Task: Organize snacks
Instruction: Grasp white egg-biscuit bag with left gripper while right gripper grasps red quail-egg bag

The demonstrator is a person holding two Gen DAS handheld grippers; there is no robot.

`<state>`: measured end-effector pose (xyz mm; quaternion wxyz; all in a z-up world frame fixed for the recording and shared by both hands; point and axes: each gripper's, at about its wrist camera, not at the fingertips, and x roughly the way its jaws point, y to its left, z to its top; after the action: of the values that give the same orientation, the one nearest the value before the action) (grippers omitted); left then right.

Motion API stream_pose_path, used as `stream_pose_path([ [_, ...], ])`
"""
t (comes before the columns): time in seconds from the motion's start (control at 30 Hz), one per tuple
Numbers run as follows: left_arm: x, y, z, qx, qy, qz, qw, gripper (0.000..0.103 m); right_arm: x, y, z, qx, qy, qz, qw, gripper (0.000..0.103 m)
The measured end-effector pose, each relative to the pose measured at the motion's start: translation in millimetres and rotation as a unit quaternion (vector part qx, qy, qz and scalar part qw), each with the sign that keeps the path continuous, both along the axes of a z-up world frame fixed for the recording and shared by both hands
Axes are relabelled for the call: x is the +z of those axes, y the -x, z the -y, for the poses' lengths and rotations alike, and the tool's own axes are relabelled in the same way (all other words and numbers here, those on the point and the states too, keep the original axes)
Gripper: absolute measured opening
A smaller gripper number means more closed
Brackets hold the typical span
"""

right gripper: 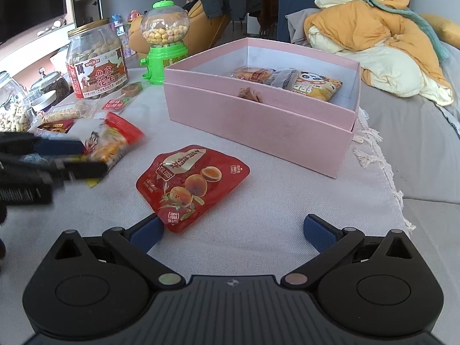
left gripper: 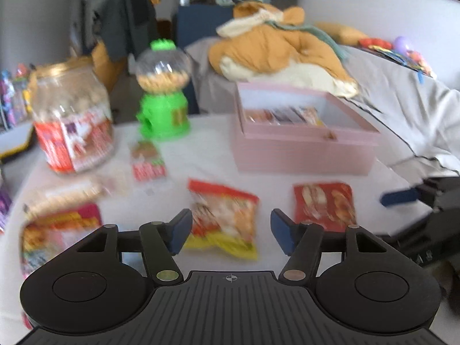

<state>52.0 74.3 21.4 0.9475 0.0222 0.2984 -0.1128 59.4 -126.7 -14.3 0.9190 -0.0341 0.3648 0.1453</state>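
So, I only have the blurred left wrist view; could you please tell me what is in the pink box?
Observer: Along the far wall of the pink box lie an orange-brown packet, a grey packet and a yellow packet with a panda.
Operator: Thanks. How do the jaws of the right gripper stand?
Observer: Open, with the near corner of the red pouch beside one finger.
Operator: And what lies past my left edge?
Observer: A glass jar of peanuts, with a jar of dark contents behind it.
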Motion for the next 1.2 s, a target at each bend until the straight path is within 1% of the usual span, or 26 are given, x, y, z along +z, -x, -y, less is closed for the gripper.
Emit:
stream_pose_path([
  [0.07,-2,-12,2,0.004,-0.011,-0.018,0.9998,0.066,0,0,0,0.0,0.0,0.0,1.0,0.103],
  [0.13,-9,-26,6,0.001,-0.022,-0.046,0.9987,0.067,0,0,1,0.0,0.001,0.0,1.0,0.103],
  [0.17,-15,-34,10,0.001,-0.032,-0.062,0.9976,0.072,0,0,1,0.0,0.001,0.0,1.0,0.103],
  [0.23,-20,-39,12,-0.002,-0.036,-0.055,0.9978,0.074,0,0,1,0.0,0.0,0.0,1.0,0.103],
  [0.33,-21,-47,8,-0.003,-0.021,-0.057,0.9981,0.075,0,0,1,0.0,0.0,0.0,1.0,0.103],
  [0.4,-22,-43,7,-0.008,-0.02,-0.057,0.9982,0.073,0,0,1,0.0,0.001,0.0,1.0,0.103],
  [0.43,-21,-37,6,-0.008,-0.02,-0.053,0.9983,0.066,0,0,0,0.0,0.001,0.0,1.0,0.103],
  [0.47,-21,-30,3,-0.006,-0.015,-0.05,0.9986,0.063,0,0,1,0.001,0.002,-0.001,1.0,0.103],
  [0.53,-21,-14,-2,-0.004,0.007,-0.044,0.999,0.062,1,-1,1,0.003,0.003,-0.004,1.0,0.103],
  [0.57,-23,-5,-5,-0.001,0.013,-0.037,0.9992,0.06,2,-3,0,0.004,0.004,-0.008,1.0,0.103],
  [0.63,-21,5,-8,0.005,0.022,-0.03,0.9993,0.059,5,-8,2,0.003,0.007,-0.022,1.0,0.103],
  [0.67,-21,8,-11,0.008,0.031,-0.03,0.999,0.059,7,-10,6,-0.016,0.014,-0.024,0.999,0.103],
  [0.7,-21,9,-15,0.01,0.043,-0.031,0.9986,0.059,8,-10,11,-0.047,0.033,-0.018,0.998,0.103],
  [0.77,-22,8,-21,0.014,0.067,-0.033,0.9971,0.059,10,-7,23,-0.103,0.08,0.011,0.991,0.103],
  [0.8,-22,6,-24,0.016,0.075,-0.032,0.9965,0.059,12,-4,29,-0.121,0.095,0.023,0.988,0.103],
  [0.83,-22,5,-25,0.016,0.079,-0.032,0.9962,0.059,14,0,35,-0.125,0.089,0.027,0.988,0.103],
  [0.9,-23,6,-25,0.016,0.08,-0.032,0.9961,0.059,20,5,43,-0.098,0.017,0.003,0.995,0.103],
  [0.93,-23,7,-25,0.015,0.08,-0.031,0.9962,0.059,22,5,44,-0.087,-0.021,-0.013,0.996,0.103],
  [0.97,-23,7,-25,0.014,0.08,-0.03,0.9963,0.059,23,2,41,-0.083,-0.047,-0.023,0.995,0.103],
  [1.0,-23,9,-24,0.014,0.079,-0.029,0.9963,0.059,24,-3,35,-0.078,-0.058,-0.029,0.995,0.103],
  [1.03,-23,9,-24,0.014,0.079,-0.029,0.9963,0.059,25,-9,27,-0.071,-0.058,-0.031,0.995,0.103],
  [1.07,-23,9,-23,0.015,0.079,-0.029,0.9963,0.059,26,-16,16,-0.061,-0.047,-0.029,0.997,0.103],
  [1.13,-23,10,-23,0.014,0.079,-0.029,0.9963,0.059,24,-33,-9,-0.038,-0.008,-0.026,0.999,0.103],
  [1.2,-23,10,-23,0.015,0.08,-0.029,0.9963,0.059,14,-50,-27,-0.011,0.019,-0.052,0.998,0.103],
])
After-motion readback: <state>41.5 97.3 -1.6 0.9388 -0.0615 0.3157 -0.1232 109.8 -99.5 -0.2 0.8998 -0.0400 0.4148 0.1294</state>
